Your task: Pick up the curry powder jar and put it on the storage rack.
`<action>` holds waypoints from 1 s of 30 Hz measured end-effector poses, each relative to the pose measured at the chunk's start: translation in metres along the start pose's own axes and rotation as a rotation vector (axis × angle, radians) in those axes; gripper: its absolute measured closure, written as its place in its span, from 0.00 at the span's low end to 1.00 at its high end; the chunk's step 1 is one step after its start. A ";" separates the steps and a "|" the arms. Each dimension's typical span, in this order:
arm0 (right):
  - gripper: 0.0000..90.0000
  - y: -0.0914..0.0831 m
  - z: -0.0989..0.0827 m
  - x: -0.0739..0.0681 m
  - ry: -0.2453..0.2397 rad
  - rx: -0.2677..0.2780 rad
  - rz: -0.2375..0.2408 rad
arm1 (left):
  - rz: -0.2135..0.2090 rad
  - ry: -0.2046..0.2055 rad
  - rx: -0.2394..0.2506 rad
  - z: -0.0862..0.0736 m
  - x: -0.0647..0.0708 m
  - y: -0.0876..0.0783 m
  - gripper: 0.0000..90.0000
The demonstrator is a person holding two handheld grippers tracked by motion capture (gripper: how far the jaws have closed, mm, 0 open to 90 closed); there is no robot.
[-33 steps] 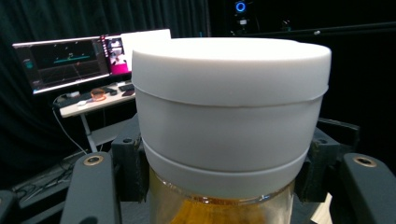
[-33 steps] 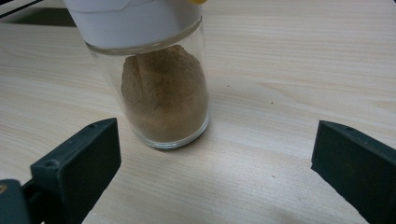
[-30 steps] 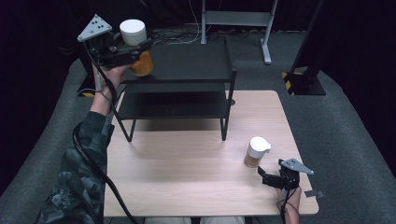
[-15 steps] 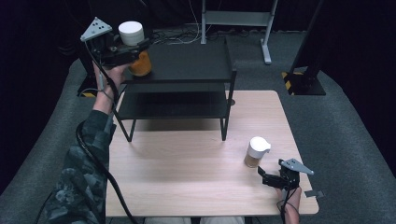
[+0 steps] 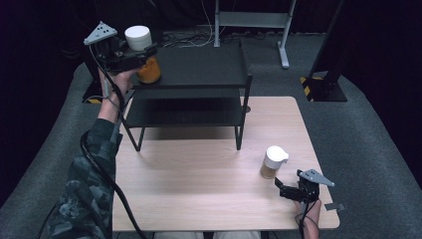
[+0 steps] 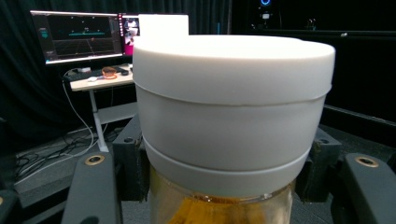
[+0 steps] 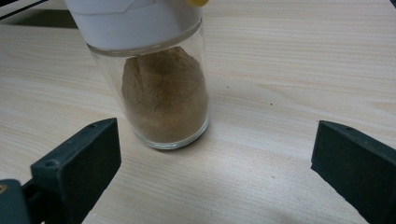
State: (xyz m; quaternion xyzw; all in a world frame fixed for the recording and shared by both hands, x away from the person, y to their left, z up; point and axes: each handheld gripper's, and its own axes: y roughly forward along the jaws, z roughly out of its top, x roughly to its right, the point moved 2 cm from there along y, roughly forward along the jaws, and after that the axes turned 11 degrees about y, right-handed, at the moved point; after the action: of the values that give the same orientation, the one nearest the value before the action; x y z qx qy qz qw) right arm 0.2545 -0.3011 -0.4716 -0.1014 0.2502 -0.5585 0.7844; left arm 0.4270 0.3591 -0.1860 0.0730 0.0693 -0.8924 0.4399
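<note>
The left gripper [image 5: 130, 56] is clamped on the jar [image 5: 148, 71]'s slick, breakable glass under its lid [image 6: 233, 60]; right gripper [image 5: 291, 191] jaws apart.

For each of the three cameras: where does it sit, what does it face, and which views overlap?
High view: above the person's side, facing forward and down on the table and black shelf; both forearms show.
Left gripper view: on the left hand-held gripper, clamped on an orange jar.
Right gripper view: on the right hand-held gripper, open, facing the brown jar.
High view shares both jars.
</note>
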 end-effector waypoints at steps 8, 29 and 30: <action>0.01 0.000 0.000 0.001 -0.001 0.002 0.004 | -0.001 0.008 -0.016 0.004 0.000 0.000 0.39; 0.01 0.000 0.000 0.001 0.001 0.002 0.008 | 0.024 0.000 -0.162 0.032 -0.002 -0.016 0.06; 0.01 0.000 0.000 0.001 0.002 0.002 0.009 | 0.029 -0.002 -0.171 0.032 -0.002 -0.018 0.05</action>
State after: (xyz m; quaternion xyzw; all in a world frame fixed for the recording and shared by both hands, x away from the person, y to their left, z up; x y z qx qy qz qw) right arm 0.2546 -0.3022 -0.4721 -0.0988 0.2510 -0.5555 0.7866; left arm 0.4115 0.3651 -0.1531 0.0350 0.1437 -0.8769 0.4573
